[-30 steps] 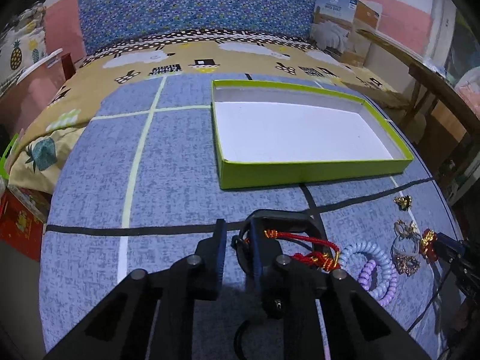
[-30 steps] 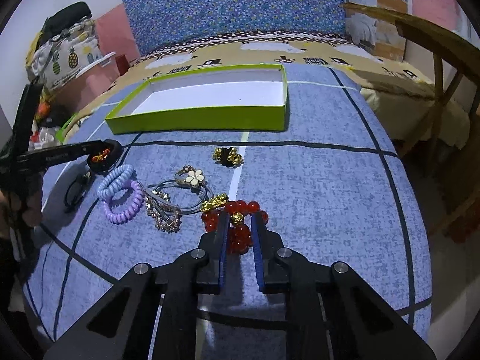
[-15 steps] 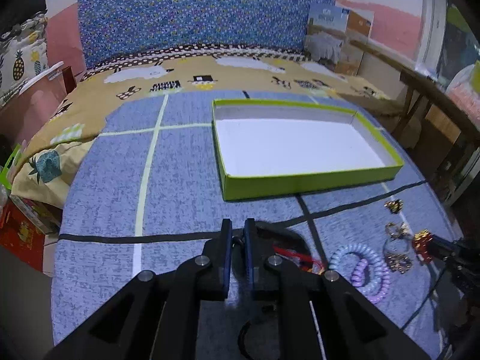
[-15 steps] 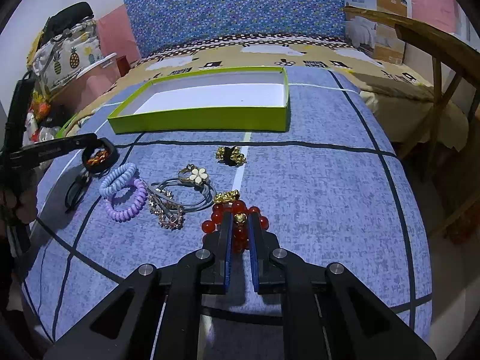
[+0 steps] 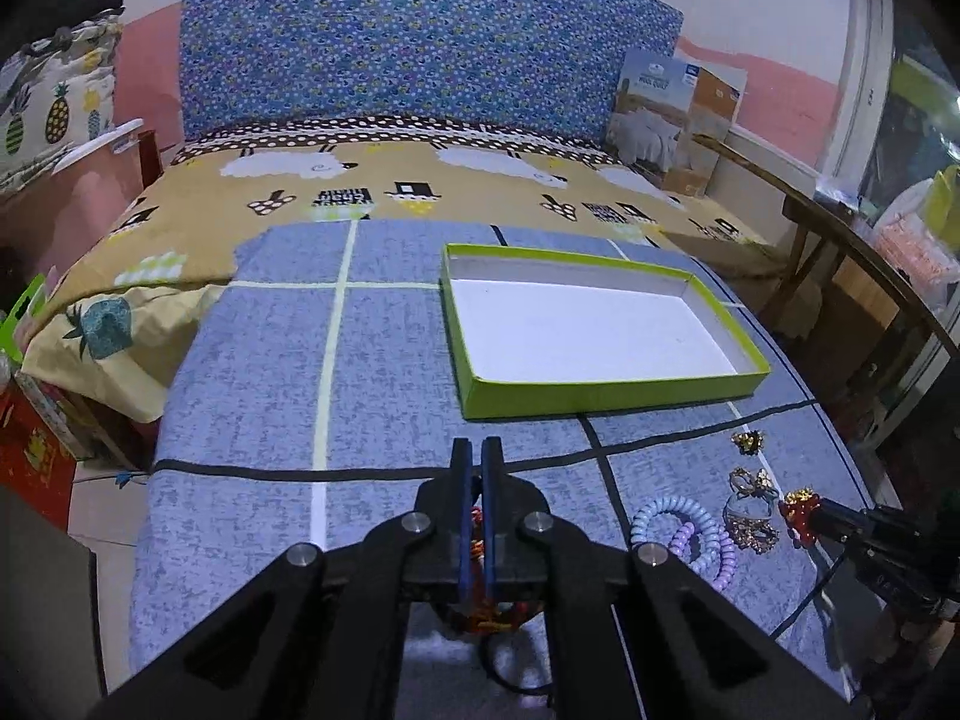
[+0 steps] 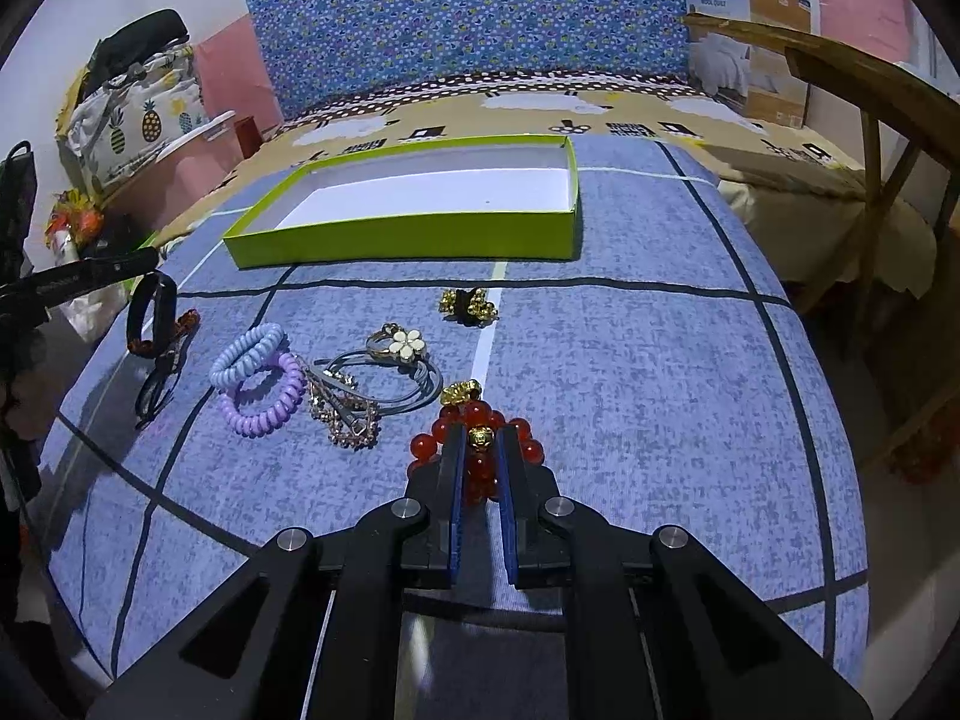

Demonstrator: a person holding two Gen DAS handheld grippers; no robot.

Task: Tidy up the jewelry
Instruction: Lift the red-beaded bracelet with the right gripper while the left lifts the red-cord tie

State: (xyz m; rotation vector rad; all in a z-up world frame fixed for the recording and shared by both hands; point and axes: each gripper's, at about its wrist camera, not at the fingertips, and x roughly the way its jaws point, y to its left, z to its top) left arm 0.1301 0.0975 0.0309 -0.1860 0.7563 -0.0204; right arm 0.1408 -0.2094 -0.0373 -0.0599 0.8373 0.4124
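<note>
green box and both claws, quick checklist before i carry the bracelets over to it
1. Left claw shut on black bracelet: ok, jaws have just been closing on it and it hangs lifted off the cloth.
2. Right claw shut on red bead bracelet: ok, beads sit between the pads.
3. Red bead bracelet off the cloth: cannot tell.
4. Green box open and empty: ok.
5. Path to box clear: ok for left; gold clip lies between the right claw and the box.
6. Nothing tangled with the beads: cannot tell, grey hair ties lie close.
</note>
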